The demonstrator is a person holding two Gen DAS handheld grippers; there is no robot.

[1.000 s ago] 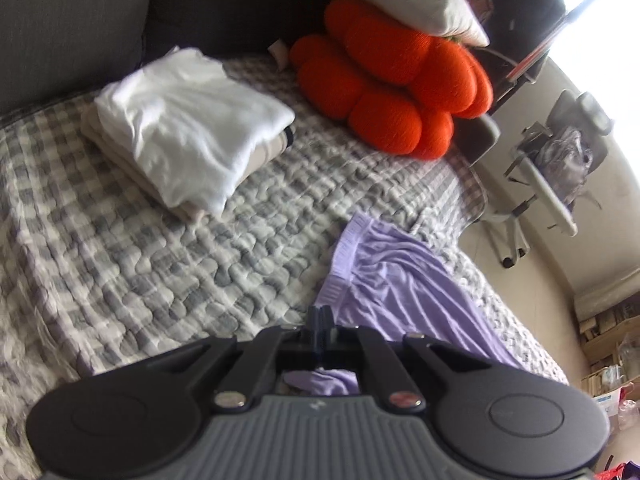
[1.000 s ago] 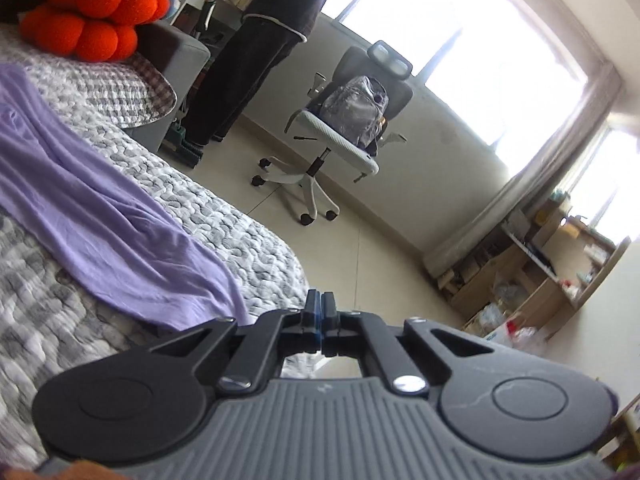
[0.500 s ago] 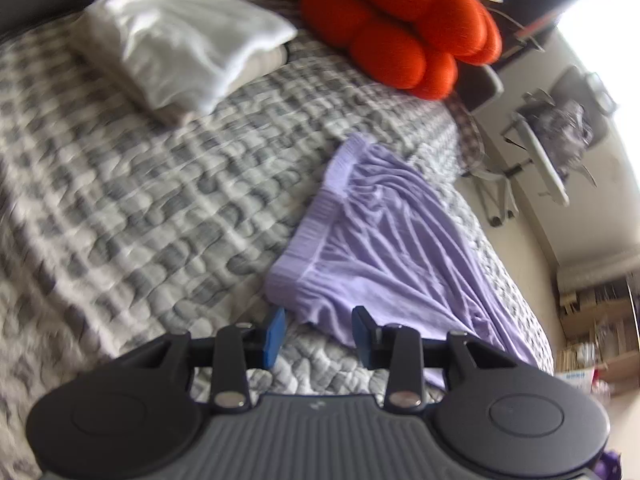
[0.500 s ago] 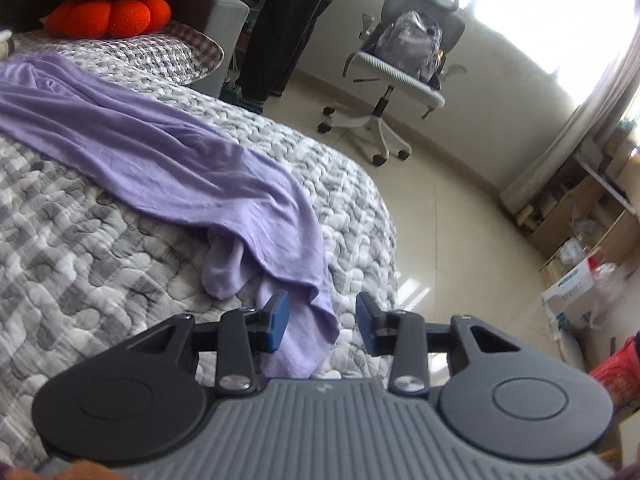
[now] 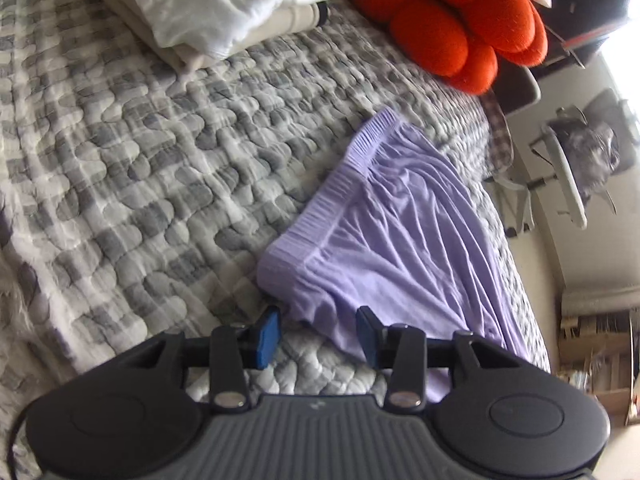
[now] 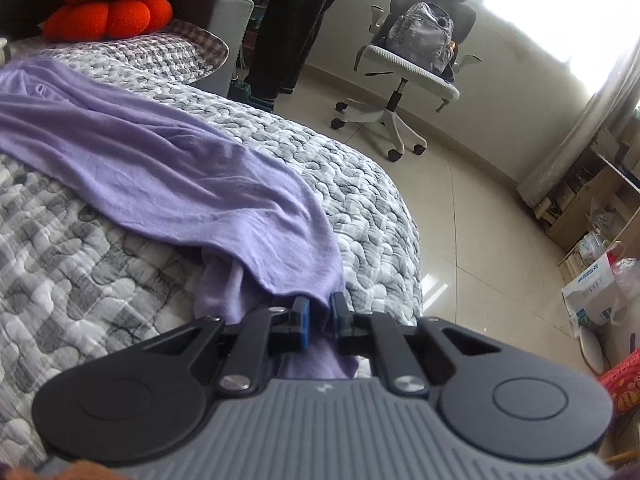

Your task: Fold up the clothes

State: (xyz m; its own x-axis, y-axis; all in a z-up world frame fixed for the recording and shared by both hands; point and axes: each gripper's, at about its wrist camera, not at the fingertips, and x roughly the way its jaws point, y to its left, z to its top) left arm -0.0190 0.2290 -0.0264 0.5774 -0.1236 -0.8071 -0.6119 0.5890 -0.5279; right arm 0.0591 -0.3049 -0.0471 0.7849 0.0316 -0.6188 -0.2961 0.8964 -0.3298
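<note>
Lilac trousers (image 5: 384,240) lie spread on the grey checked quilt (image 5: 140,168), waistband toward the bed's middle. My left gripper (image 5: 318,334) is open, its blue pads on either side of the waistband's near corner. In the right wrist view the trousers' legs (image 6: 168,176) run to the bed's edge. My right gripper (image 6: 320,322) has its jaws narrowed around the lilac hem, a small gap showing between the pads.
A folded stack of white and beige clothes (image 5: 216,8) lies at the far side of the bed. An orange cushion (image 5: 452,20) sits behind the trousers. A person (image 6: 304,20) and an office chair (image 6: 416,60) stand on the floor beside the bed.
Both grippers opened from shut. The left has moved in on the waistband corner. The right has since narrowed around the trouser hem at the bed's edge.
</note>
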